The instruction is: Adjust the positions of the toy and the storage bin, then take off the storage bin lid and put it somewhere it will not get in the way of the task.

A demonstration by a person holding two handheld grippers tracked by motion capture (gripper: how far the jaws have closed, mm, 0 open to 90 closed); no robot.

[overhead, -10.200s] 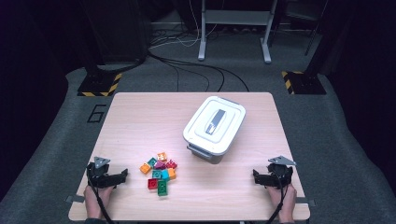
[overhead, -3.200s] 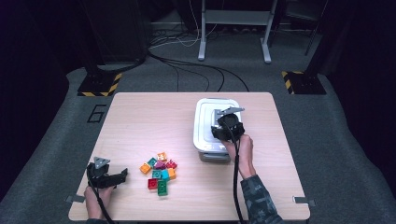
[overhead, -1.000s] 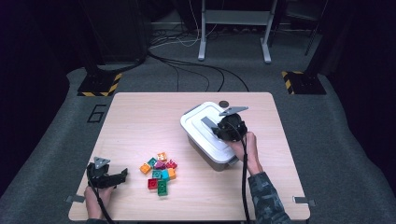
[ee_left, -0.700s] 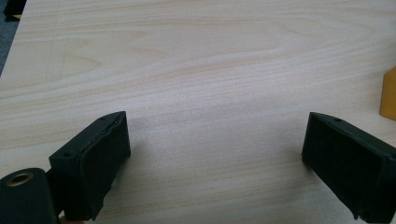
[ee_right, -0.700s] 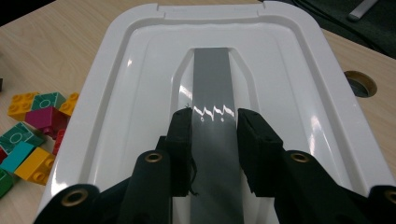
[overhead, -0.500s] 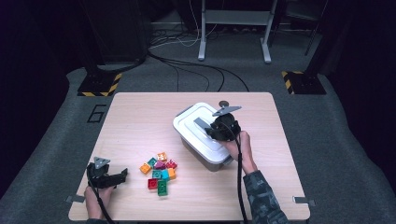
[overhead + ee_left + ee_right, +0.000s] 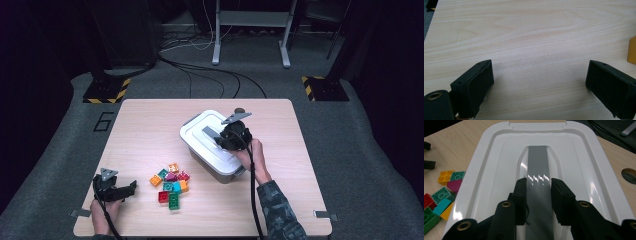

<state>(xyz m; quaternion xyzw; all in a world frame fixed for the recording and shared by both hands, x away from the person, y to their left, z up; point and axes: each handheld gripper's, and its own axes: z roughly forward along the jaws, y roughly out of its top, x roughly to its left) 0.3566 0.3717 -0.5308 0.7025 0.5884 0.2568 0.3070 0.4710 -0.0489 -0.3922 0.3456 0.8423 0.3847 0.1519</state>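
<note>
My right claw (image 7: 538,195) is clamped on the grey handle (image 7: 539,182) that runs down the middle of the white lid (image 7: 499,152), one jaw on each flank of the strip. The lid sits on its box (image 7: 212,162), directly beneath this claw. The toy bricks (image 7: 170,184) lie on the table (image 7: 140,130) between my two claws. My left claw (image 7: 539,87) rests low over bare wood, jaws spread wide, holding nothing.

Box (image 7: 212,145) dragged leftward, rotated
</note>
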